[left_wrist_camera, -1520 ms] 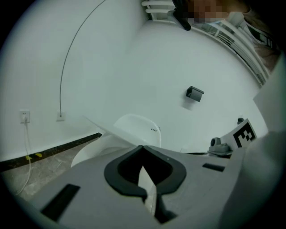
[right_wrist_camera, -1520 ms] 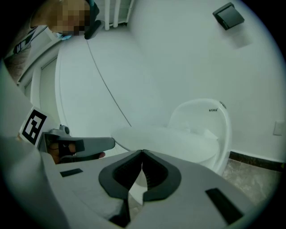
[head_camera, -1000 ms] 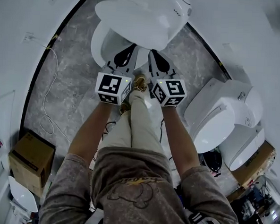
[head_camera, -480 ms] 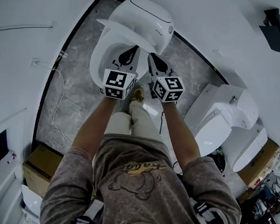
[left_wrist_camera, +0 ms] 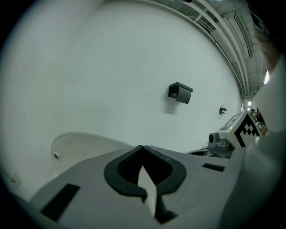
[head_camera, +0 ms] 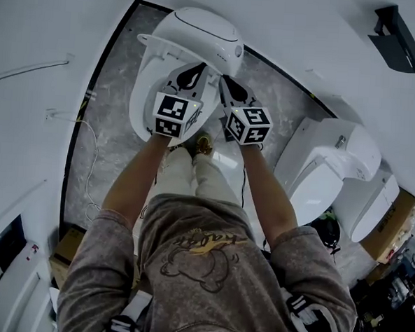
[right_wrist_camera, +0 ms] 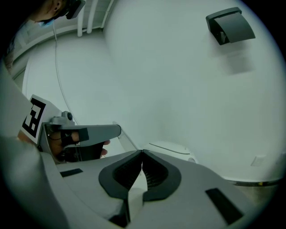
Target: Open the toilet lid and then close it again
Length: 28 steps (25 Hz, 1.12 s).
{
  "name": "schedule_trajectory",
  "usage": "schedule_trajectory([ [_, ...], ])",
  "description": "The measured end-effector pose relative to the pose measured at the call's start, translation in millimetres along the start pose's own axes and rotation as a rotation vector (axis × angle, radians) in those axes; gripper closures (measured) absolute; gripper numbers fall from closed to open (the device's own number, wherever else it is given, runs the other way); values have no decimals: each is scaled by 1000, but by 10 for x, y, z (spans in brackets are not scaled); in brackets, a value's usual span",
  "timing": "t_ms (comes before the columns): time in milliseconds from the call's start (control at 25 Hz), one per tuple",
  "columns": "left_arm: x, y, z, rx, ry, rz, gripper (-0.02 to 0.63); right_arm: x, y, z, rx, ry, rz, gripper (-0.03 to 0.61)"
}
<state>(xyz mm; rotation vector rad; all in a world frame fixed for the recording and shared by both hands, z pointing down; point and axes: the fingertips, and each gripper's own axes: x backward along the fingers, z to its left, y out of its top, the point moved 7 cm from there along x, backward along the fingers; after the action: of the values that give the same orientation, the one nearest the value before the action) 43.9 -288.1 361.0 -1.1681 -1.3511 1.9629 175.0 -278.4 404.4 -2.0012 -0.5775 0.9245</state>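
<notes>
The white toilet's lid (head_camera: 166, 45) stands nearly upright over the open bowl (head_camera: 143, 95). Side by side at the lid's free rim are my left gripper (head_camera: 194, 68) and right gripper (head_camera: 225, 80). In the left gripper view the left gripper (left_wrist_camera: 142, 150) has its jaws closed on a thin white edge of the lid (left_wrist_camera: 148, 190), and the toilet's white curve (left_wrist_camera: 85, 147) shows at the left. The right gripper (right_wrist_camera: 142, 153) likewise pinches a white strip of the lid (right_wrist_camera: 134, 190), with the left gripper (right_wrist_camera: 82, 133) beside it.
Two more white toilets (head_camera: 326, 169) (head_camera: 370, 203) stand to the right, with a cardboard box (head_camera: 394, 226) behind them. A thin cable (head_camera: 89, 154) lies on the grey marble floor at the left. A black box (head_camera: 398, 29) hangs on the white wall. My shoe (head_camera: 203, 146) is below the grippers.
The lid has swung from half raised to nearly upright. Both grippers rose and moved back with its rim, staying side by side.
</notes>
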Motion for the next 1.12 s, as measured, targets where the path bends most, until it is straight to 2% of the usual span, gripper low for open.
schedule_trajectory([
  [120,-30,113,43,-6,-35,-4,604,-5,56,-26,-20,-29,-2,552],
  [280,3,314,123,-45,-56,-13,604,33,273,-11,-51,-54,-60,552],
  [520,43,476,391,-70,-1,-7,604,-25,603,1,-34,-63,-111,552],
  [720,-20,435,591,-69,45,14,604,-231,558,63,-17,-46,-74,552],
  [960,-92,456,595,-75,66,10,604,-270,516,60,-55,-13,-90,552],
  [1120,-34,432,576,-51,81,-1,604,-239,486,81,-53,21,-85,552],
])
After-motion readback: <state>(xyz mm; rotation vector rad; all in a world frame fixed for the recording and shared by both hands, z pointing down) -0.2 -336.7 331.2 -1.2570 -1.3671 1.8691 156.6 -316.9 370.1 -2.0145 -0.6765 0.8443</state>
